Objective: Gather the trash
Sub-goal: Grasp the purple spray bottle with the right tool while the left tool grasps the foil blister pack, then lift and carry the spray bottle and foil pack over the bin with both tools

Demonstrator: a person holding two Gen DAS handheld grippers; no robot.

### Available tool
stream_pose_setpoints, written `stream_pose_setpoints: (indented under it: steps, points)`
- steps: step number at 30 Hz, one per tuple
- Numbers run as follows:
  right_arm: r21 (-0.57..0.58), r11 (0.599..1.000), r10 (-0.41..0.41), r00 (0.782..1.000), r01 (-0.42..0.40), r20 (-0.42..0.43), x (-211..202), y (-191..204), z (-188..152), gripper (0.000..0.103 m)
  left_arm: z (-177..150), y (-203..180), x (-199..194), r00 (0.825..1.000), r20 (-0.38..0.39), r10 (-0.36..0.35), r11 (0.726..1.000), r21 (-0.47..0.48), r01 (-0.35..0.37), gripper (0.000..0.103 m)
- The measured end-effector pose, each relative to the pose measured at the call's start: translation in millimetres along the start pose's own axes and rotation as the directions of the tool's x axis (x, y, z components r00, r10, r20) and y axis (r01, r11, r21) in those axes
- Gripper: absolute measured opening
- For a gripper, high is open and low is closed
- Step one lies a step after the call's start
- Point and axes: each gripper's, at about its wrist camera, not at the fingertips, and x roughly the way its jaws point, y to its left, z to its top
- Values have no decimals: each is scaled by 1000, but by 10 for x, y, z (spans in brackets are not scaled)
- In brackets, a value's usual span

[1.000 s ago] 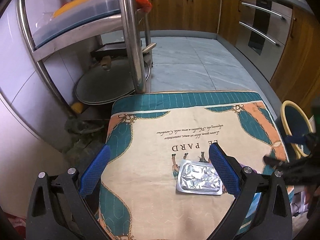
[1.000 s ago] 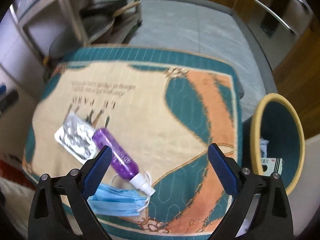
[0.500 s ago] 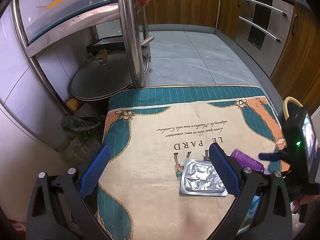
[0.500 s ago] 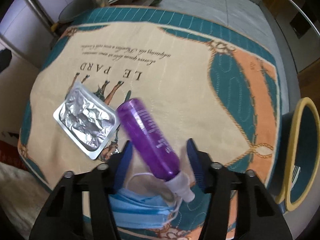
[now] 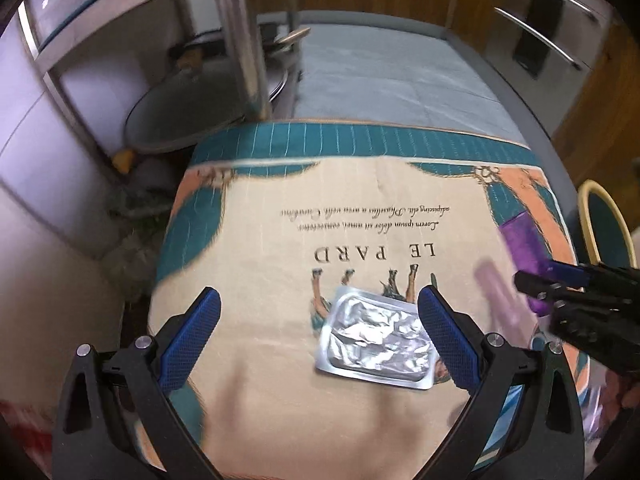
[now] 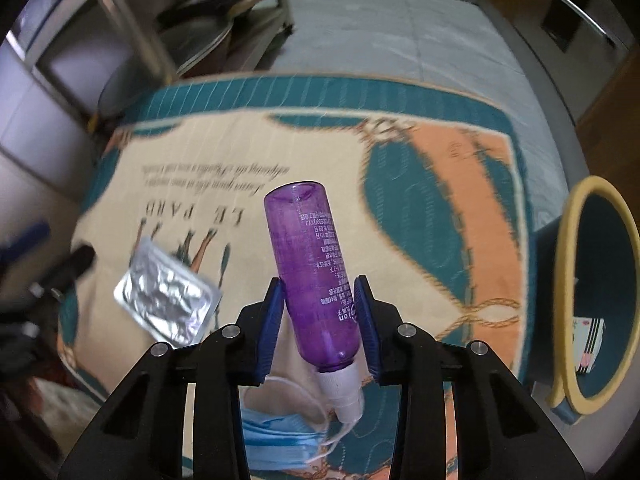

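A purple spray bottle with a white nozzle is tilted between the blue pads of my right gripper. Its jaws are closing on the bottle, the pads press its sides, and it hangs off the mat. The left wrist view shows the same bottle at the right edge. A crumpled silver foil blister pack lies flat on the printed mat. My left gripper hovers open over it, its right finger beside the pack's right edge. A blue face mask lies under the right gripper.
A teal bin with a yellow rim stands just off the mat's right side, with a small box inside. A metal rack with pans stands behind the mat at the left. Wooden cabinets line the back and right.
My right jaws have closed around the purple bottle and lifted it off the mat. My left gripper has sunk closer to the foil pack, still open.
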Motion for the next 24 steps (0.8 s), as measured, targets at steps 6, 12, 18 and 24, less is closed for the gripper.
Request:
stream_pose_setpoints:
  steps: [6,12,18,24]
  points:
    - [67,998,-6,997,1,72,-252,-283,46,35,-156,-205,86,998,-16,58,992,-113,-59,97]
    - [101,995,-33,993,22,110,-463,-682,-15,33,-334,-262,274,990,-90,110,940,-315,-133,97]
    - [138,990,-35,987,13,157,-659,-1041,-93,33,-478,-408,553,966,-217,144,889,-401,-222,97]
    - [153,988,-32,978,0,208,-890,-1237,-176,33,-361,-490,697,966,-209,155,886,-402,-229,98]
